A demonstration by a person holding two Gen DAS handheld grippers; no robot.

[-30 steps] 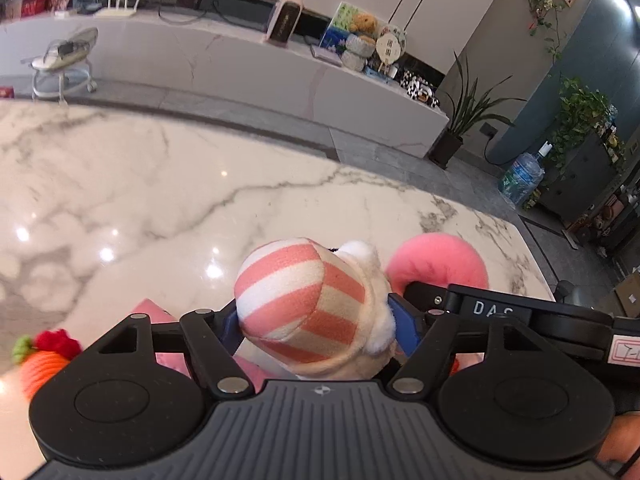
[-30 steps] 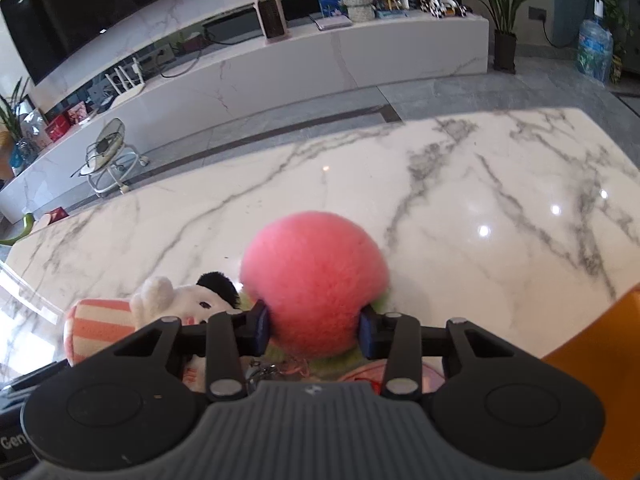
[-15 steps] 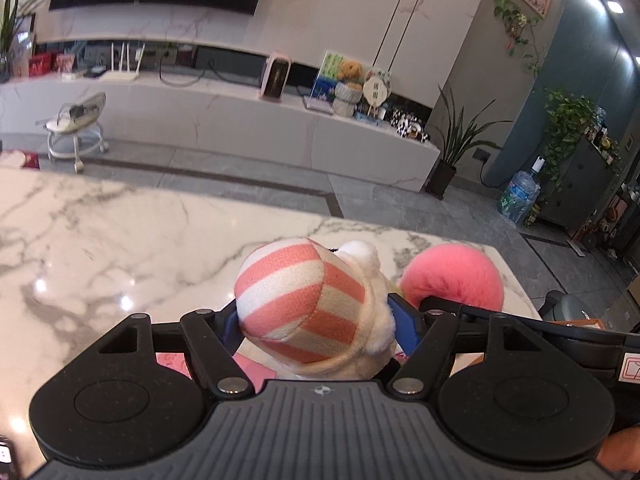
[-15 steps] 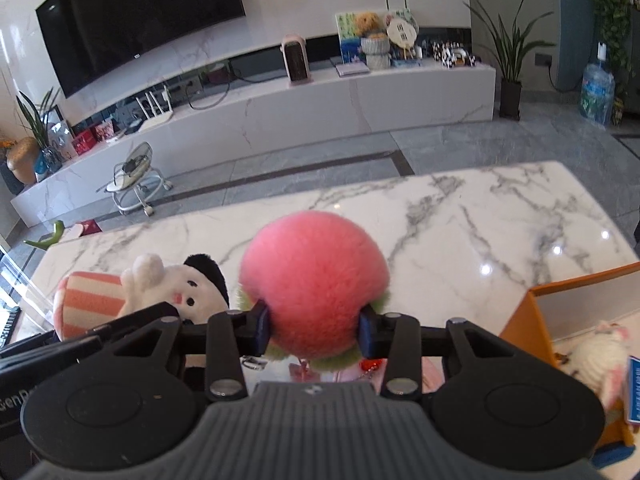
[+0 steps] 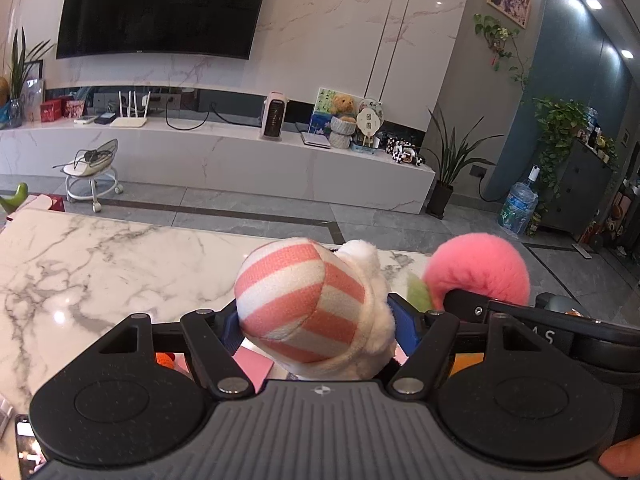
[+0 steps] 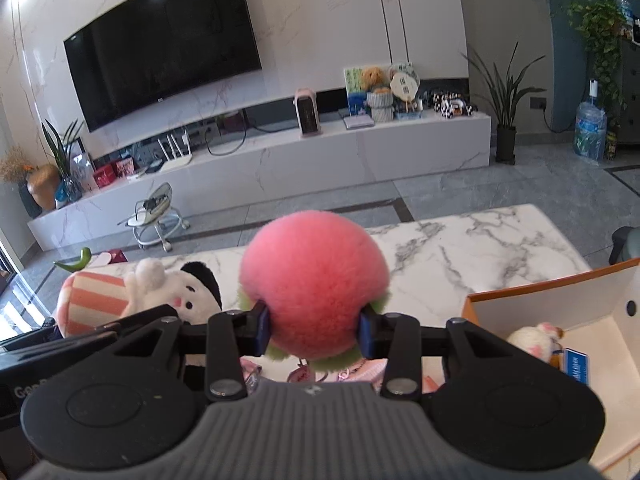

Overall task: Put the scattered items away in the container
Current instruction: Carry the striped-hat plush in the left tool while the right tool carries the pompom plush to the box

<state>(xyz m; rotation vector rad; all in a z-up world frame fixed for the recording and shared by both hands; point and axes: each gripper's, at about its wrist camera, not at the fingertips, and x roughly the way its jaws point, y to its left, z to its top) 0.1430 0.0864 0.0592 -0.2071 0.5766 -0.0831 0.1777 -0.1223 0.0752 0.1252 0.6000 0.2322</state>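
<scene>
My left gripper (image 5: 316,322) is clamped on the striped plush doll (image 5: 308,300); my right gripper (image 6: 314,326) pinches the pink plush peach (image 6: 314,288). Both hang above the marble table (image 6: 472,248). The orange-rimmed box (image 6: 548,300) sits at its right edge. Carry each over the rim before loosening.

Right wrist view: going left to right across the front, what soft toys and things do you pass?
Striped plush doll → fluffy pink ball, clamped in the right gripper → orange-edged box, a small white plush inside.
</scene>
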